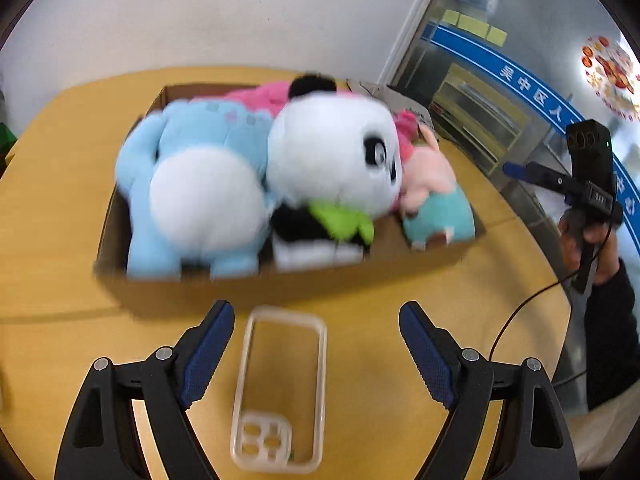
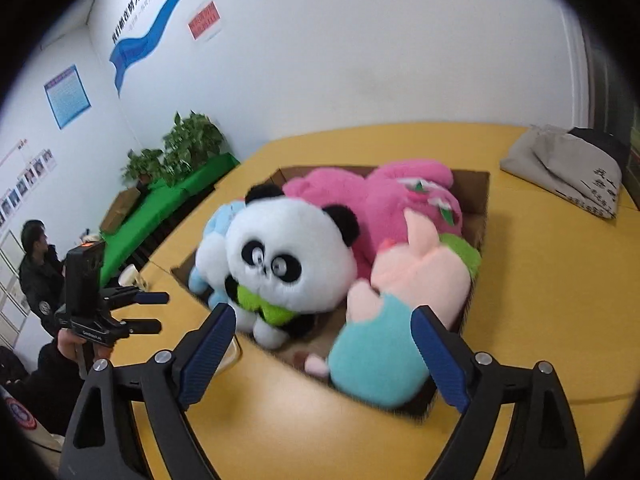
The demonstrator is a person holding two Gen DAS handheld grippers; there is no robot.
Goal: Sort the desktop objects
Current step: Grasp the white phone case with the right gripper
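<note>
A clear phone case point(image 1: 280, 392) lies flat on the yellow table point(image 1: 60, 208), just in front of a shallow cardboard box point(image 1: 280, 284). My left gripper point(image 1: 316, 356) is open and empty, its fingers on either side of the case and above it. The box holds a panda plush point(image 1: 332, 152), a blue plush point(image 1: 192, 184), a pink plush point(image 2: 384, 204) and a pink-and-teal pig plush point(image 2: 400, 312). My right gripper point(image 2: 324, 356) is open and empty, above the box's point(image 2: 476, 184) near edge, in front of the panda point(image 2: 292, 256) and the pig.
A grey cloth bag point(image 2: 568, 172) lies at the table's far right. Potted plants point(image 2: 180, 152) and a green-covered bench stand by the wall at left. A seated person point(image 2: 36, 264) is at far left. A glass door point(image 1: 500, 92) is at right.
</note>
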